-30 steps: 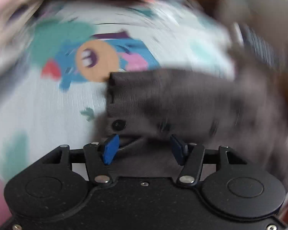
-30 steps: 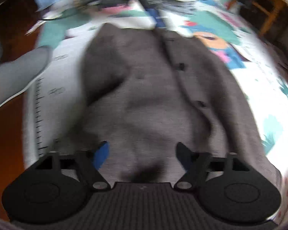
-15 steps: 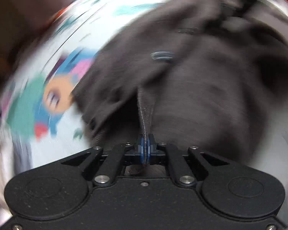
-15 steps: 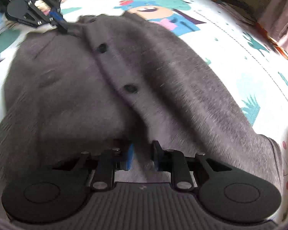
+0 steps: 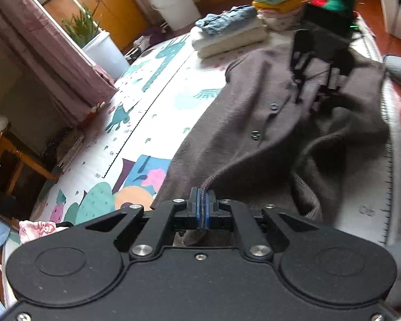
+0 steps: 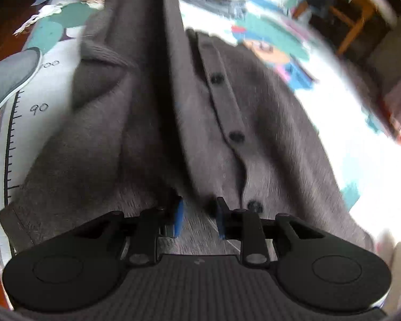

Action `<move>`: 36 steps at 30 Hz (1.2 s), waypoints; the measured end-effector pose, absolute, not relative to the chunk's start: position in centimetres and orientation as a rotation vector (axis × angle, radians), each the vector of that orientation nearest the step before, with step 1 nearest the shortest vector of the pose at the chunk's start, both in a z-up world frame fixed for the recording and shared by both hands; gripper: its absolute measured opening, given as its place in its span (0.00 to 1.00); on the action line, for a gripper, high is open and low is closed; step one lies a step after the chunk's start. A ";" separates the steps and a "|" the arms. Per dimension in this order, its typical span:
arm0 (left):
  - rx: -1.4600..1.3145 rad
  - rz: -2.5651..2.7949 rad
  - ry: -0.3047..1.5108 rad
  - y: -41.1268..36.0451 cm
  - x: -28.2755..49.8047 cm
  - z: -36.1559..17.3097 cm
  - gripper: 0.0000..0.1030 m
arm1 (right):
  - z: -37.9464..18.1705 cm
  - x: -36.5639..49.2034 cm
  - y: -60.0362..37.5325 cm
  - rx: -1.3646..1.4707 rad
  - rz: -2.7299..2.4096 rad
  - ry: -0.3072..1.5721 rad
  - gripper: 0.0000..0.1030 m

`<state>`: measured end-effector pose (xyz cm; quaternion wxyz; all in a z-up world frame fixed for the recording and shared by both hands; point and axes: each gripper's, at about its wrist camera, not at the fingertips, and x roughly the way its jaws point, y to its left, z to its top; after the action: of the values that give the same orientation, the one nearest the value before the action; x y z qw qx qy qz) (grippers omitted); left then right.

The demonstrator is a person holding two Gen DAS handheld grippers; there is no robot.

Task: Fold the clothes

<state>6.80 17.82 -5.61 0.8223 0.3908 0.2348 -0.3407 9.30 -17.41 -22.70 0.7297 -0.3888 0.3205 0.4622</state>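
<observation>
Cardigan, grey fuzzy knit with dark round buttons, is spread on a printed play mat; one front edge is lifted into a taut ridge. That ribbed edge is pinched between the closed blue pads of the left gripper. Right gripper is seen over the hem, jaws narrow and opening, fabric lying between them, pads not pressing. Open mat lies beside the buttoned front; folded clothes stack borders the far end.
</observation>
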 end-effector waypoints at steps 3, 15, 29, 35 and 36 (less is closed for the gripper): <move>0.758 -0.671 0.508 18.0 8.8 -5.6 0.02 | -22.3 8.4 -16.5 -0.844 1.049 0.689 0.40; 0.499 -0.504 0.812 19.1 18.0 -14.9 0.02 | -22.0 14.0 -13.2 -0.703 0.935 0.649 0.59; 0.594 -0.534 0.765 19.7 16.3 -17.5 0.03 | -24.9 15.3 -6.7 -0.757 1.118 0.639 0.15; 0.608 -0.382 0.713 19.6 15.3 -16.8 0.35 | -25.4 14.8 -5.7 -0.729 1.038 0.636 0.17; 0.568 -0.366 0.697 19.8 15.2 -15.8 0.37 | -25.3 15.1 -5.4 -0.716 1.028 0.636 0.17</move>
<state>15.17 19.76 -15.78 0.8844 0.2729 0.3351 -0.1761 15.11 -5.43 -25.33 0.7632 -0.3294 0.2924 0.4728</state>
